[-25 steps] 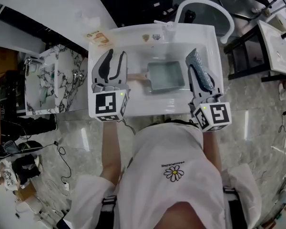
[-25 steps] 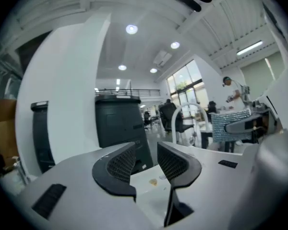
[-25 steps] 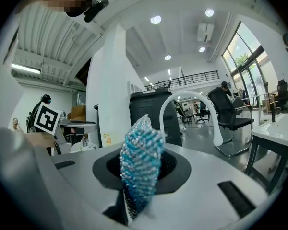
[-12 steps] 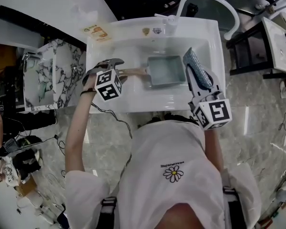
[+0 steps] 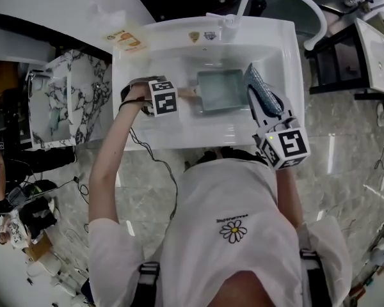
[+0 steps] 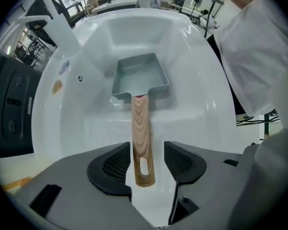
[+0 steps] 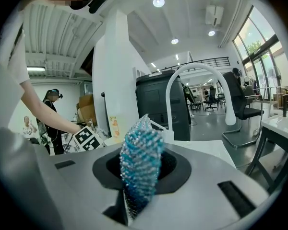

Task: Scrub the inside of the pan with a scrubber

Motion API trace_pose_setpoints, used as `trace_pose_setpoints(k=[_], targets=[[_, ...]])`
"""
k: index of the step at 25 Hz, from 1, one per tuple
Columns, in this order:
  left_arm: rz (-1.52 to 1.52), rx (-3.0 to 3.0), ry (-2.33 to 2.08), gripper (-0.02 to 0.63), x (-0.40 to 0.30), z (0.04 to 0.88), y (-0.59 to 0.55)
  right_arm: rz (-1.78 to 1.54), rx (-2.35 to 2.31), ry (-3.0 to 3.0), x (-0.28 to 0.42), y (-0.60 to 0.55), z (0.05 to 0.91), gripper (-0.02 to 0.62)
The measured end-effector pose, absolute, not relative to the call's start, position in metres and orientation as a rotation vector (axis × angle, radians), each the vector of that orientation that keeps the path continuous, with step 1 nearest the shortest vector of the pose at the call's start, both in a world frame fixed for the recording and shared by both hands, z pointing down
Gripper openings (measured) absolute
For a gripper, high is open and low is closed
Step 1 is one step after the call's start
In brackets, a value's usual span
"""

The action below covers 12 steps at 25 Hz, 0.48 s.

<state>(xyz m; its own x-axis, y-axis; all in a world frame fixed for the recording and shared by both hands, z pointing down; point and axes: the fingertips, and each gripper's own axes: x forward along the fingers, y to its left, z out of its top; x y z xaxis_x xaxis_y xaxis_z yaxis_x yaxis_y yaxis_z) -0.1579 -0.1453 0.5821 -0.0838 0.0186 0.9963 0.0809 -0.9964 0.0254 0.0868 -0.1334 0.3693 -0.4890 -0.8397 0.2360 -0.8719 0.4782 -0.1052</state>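
Two grippers are at the white sink [image 5: 179, 138], one in each of my hands. The square grey pan [image 5: 221, 89] lies flat on the basin floor near the middle, and its wooden handle [image 6: 140, 138] runs toward the sink's left edge. My left gripper [image 6: 148, 164] points down over the end of that handle. Its jaws have just been narrowing a little but stand spread, with the handle between them and not clamped. My right gripper [image 7: 141, 169] is above the sink's right edge, beside the pan. Its jaws pinch a glittery blue scrubber [image 7: 140, 162] that sticks out past the tips.
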Motion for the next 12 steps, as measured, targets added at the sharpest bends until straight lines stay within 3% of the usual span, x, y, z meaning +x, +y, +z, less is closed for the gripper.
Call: trace_pose_setpoints(k=[12], targets=[[-2.356,-2.025,-0.144,0.144,-0.162,0.603,-0.157,0.364,1.427,-2.544,0.082,-0.141,0.39,0.061]])
